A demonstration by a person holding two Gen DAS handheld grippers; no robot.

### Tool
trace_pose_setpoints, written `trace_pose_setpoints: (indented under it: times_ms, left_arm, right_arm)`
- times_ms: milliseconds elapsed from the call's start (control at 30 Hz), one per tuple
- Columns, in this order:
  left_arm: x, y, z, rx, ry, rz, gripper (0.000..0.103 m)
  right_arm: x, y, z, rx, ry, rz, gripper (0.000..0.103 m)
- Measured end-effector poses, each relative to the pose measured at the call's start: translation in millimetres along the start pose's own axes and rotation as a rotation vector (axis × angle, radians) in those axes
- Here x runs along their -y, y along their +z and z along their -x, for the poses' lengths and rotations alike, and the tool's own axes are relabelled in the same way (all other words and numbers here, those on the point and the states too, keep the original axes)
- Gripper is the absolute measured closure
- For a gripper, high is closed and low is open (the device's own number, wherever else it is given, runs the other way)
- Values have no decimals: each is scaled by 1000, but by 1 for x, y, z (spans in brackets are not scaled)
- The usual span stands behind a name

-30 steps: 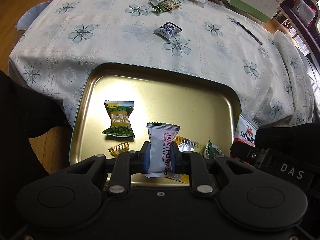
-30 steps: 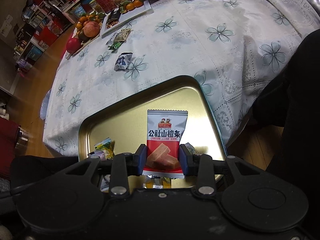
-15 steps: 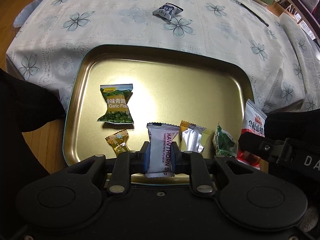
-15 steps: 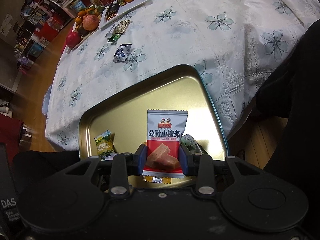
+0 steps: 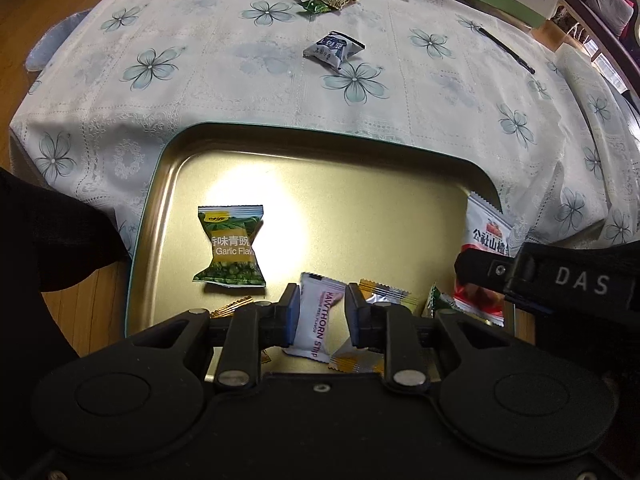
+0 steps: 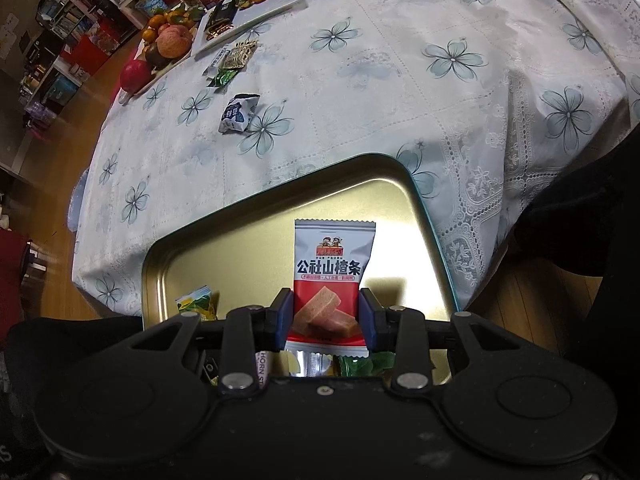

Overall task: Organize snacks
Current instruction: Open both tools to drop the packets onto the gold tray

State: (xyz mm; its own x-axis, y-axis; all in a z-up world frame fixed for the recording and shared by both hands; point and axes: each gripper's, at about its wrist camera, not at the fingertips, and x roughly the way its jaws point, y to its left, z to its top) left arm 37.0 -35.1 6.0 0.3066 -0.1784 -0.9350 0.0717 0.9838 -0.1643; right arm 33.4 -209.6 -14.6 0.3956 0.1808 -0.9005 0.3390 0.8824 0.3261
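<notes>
Hawthorn strip packet [image 5: 318, 322] loose between opening left gripper [image 5: 322, 316] fingers

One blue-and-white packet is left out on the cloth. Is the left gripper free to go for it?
Probably yes, shortly. The left gripper is opening, the white hawthorn strip between its jaws loose over the tray. Bare tablecloth lies before the blue-and-white packet.

White hawthorn strip packet [image 5: 316, 324] lies tilted in gold tray [image 5: 360, 168]; red-white hawthorn packet [image 6: 330, 280] upright.

Home dining rm: floral tablecloth [image 6: 400, 80], fruit tray [image 6: 168, 46], cluttered shelves [image 6: 72, 20].
</notes>
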Motion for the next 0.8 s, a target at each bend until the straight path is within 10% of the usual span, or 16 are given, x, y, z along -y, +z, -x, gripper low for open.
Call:
trace_pose_setpoints:
  times_ms: [800]
  left_arm:
    - [-10,-8,2,-10,32,28,69]
  right_arm:
    - [-18,-23,12,19,17,85,64]
